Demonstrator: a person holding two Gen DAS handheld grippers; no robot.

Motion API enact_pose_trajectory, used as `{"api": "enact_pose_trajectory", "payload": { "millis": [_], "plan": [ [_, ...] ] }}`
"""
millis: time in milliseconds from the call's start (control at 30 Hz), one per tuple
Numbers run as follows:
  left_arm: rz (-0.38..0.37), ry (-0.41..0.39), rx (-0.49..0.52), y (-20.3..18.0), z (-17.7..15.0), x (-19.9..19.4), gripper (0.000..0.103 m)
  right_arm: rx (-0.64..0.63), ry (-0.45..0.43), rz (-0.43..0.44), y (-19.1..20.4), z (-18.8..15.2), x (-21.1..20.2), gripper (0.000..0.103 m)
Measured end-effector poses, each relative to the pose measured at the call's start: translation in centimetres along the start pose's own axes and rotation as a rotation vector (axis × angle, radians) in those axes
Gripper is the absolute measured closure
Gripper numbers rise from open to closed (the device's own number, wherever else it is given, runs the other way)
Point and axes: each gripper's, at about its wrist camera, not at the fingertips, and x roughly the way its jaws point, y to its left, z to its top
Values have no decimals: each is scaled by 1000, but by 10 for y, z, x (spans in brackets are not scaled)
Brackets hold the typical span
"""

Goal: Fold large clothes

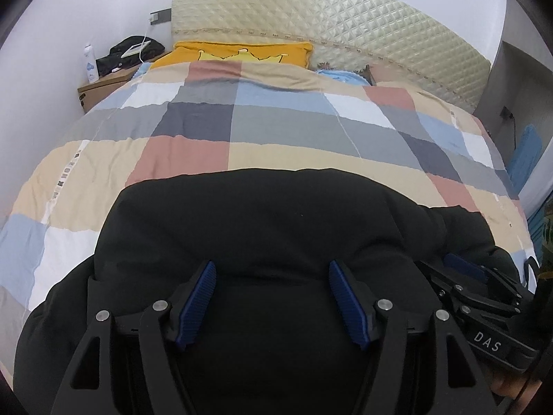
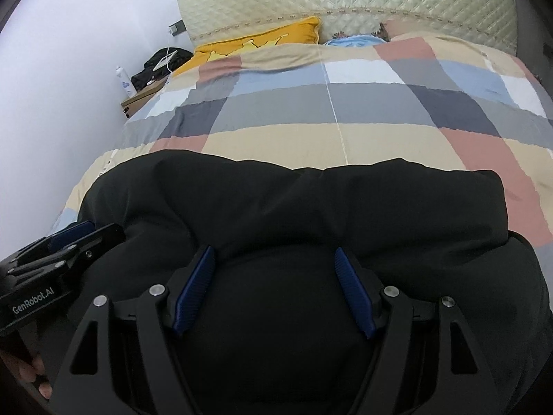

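Plainly, "DAS" marks the right tongs (image 2: 273, 263), "GenRobot.AI" the left tongs (image 1: 271, 276); both gape over a bulky black padded garment (image 1: 276, 214) on the checked quilt (image 1: 276, 121).

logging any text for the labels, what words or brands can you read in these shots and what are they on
"DAS": on the body of the right claw, seen from the left wrist view.
"GenRobot.AI": on the body of the left claw, seen from the right wrist view.
Print along the edge of the checked quilt: too blurred to read.
Label on the white bottle: too small to read.
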Motion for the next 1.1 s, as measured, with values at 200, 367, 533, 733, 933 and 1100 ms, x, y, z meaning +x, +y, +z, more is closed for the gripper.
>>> {"api": "enact_pose_trajectory", "payload": {
  "millis": [200, 367, 533, 733, 933, 1100],
  "plan": [
    [21, -14, 16, -3, -10, 1, 35, -14, -11, -9, 3, -10, 1, 30],
    [19, -19, 17, -2, -15, 8, 33, -25, -24, -35, 6, -15, 6, 30],
    [24, -37, 22, -3, -21, 7, 33, -34, -32, -38, 7, -19, 5, 30],
    [-4, -43, -2, 3, -23, -4, 33, -9, -63, 42, 0, -21, -16, 29],
    [-29, -85, -2, 18, -27, -37, 33, -53, -124, 52, -7, -23, -46, 29],
    [37, -149, -46, 49, -19, -62, 33, -54, -141, 31, -27, -20, -69, 29]
  ]
}}
